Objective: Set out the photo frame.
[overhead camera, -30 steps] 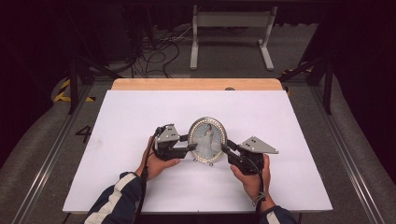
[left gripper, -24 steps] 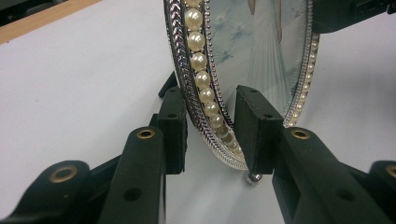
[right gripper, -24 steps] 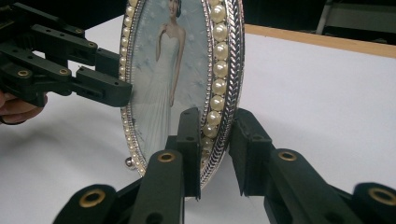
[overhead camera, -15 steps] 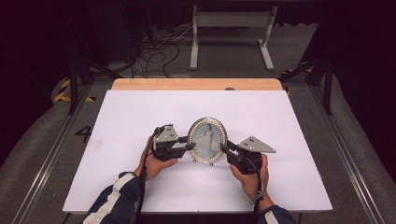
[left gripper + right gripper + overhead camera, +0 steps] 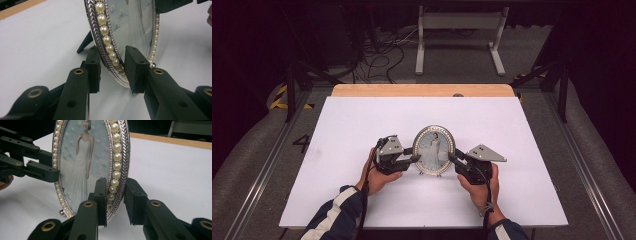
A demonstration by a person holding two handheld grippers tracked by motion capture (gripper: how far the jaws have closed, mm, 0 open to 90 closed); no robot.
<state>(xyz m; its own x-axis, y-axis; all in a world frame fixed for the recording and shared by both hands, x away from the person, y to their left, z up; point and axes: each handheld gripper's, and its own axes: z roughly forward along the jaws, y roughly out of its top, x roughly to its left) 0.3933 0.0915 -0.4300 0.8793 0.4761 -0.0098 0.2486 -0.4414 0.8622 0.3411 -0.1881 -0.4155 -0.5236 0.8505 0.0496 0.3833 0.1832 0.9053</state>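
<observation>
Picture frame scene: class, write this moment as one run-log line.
picture frame: upright on table | left hand-held gripper: jaws astride left rim, just closing | right hand-held gripper: jaws astride right rim

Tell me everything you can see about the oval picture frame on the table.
The oval picture frame stands upright near the middle of the white table, propped on a dark back strut and small ball feet. Its silvery braided rim carries a ring of pearl-like beads around a photo of a person in a white gown. The left gripper and right gripper straddle its opposite edges.
</observation>
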